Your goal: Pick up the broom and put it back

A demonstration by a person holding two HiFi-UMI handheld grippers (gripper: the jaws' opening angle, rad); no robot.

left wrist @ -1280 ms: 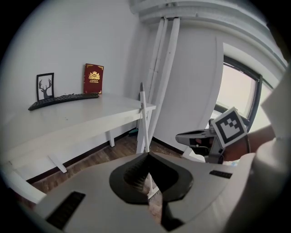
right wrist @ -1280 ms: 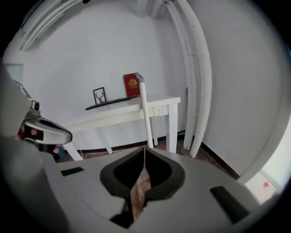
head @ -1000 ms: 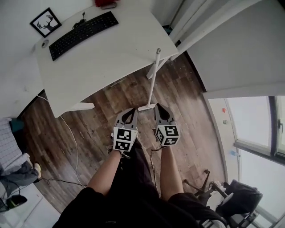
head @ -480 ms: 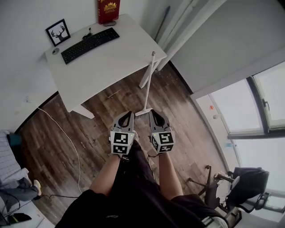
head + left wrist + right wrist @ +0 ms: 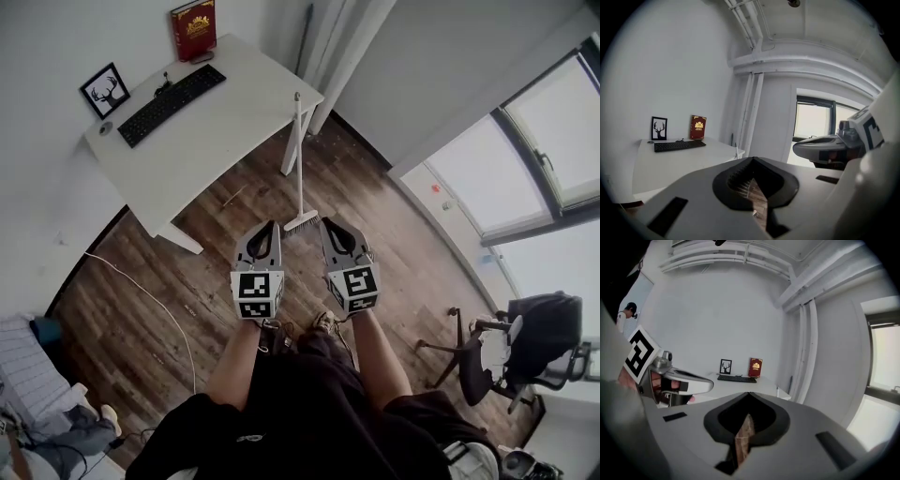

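The broom [image 5: 300,169] has a white handle and a pale head; it stands on the wood floor with its handle leaning on the corner of the white desk [image 5: 225,131]. Its head rests just beyond my two grippers, between their tips. My left gripper [image 5: 269,226] and right gripper [image 5: 325,222] are held side by side in the air, both shut and empty, clear of the broom. In the left gripper view the closed left gripper [image 5: 752,159] points toward the desk, and the top of the broom's handle [image 5: 736,149] shows by the desk edge. The right gripper [image 5: 749,393] is also closed.
On the desk lie a black keyboard [image 5: 172,104], a red book [image 5: 194,30] and a framed deer picture [image 5: 105,90]. A dark pole [image 5: 307,23] leans in the wall corner. A cable [image 5: 159,300] runs over the floor on the left; a black chair [image 5: 525,337] stands on the right by the windows.
Both grippers have risen together, still shut and side by side. The view has pulled up and back, so the desk and broom look smaller. The broom has not moved.
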